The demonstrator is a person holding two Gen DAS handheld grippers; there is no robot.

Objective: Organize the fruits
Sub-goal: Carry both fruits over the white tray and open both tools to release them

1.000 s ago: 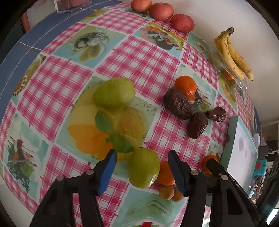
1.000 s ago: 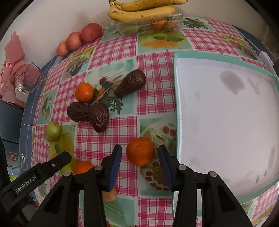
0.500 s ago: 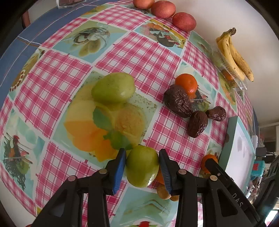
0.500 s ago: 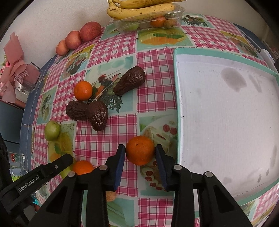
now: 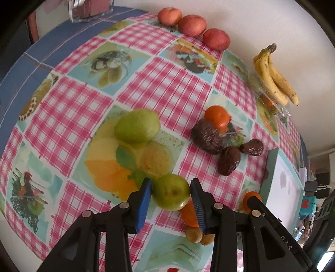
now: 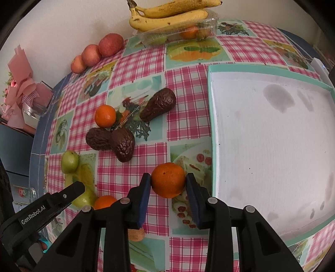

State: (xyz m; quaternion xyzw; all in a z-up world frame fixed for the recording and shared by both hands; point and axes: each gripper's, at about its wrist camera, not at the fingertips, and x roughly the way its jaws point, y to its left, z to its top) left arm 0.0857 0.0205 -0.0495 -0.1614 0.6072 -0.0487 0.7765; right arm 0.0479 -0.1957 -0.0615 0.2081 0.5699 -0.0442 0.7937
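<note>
My left gripper (image 5: 170, 193) is shut on a green apple (image 5: 171, 192) and holds it just above the checked tablecloth. My right gripper (image 6: 168, 184) is shut on an orange (image 6: 168, 180) beside the left rim of the white tray (image 6: 211, 134). A second green apple (image 5: 137, 125) lies further out; it also shows in the right wrist view (image 6: 69, 161). Three dark avocados (image 6: 122, 144) and an orange (image 6: 105, 116) lie mid-table. Another orange (image 5: 189, 213) and two small brown fruits (image 5: 194, 234) lie under my left gripper.
Three red apples (image 5: 191, 25) line the wall. Bananas (image 6: 167, 14) rest on a clear plastic punnet (image 6: 180, 33) at the back. A clear box with pink wrapping (image 6: 35, 100) stands at the table's far left corner. The tray's teal rim (image 5: 270, 173) is right of my left gripper.
Both grippers closed on their fruit: the left on the green apple, the right on the orange. Both fruits now appear slightly lifted.
</note>
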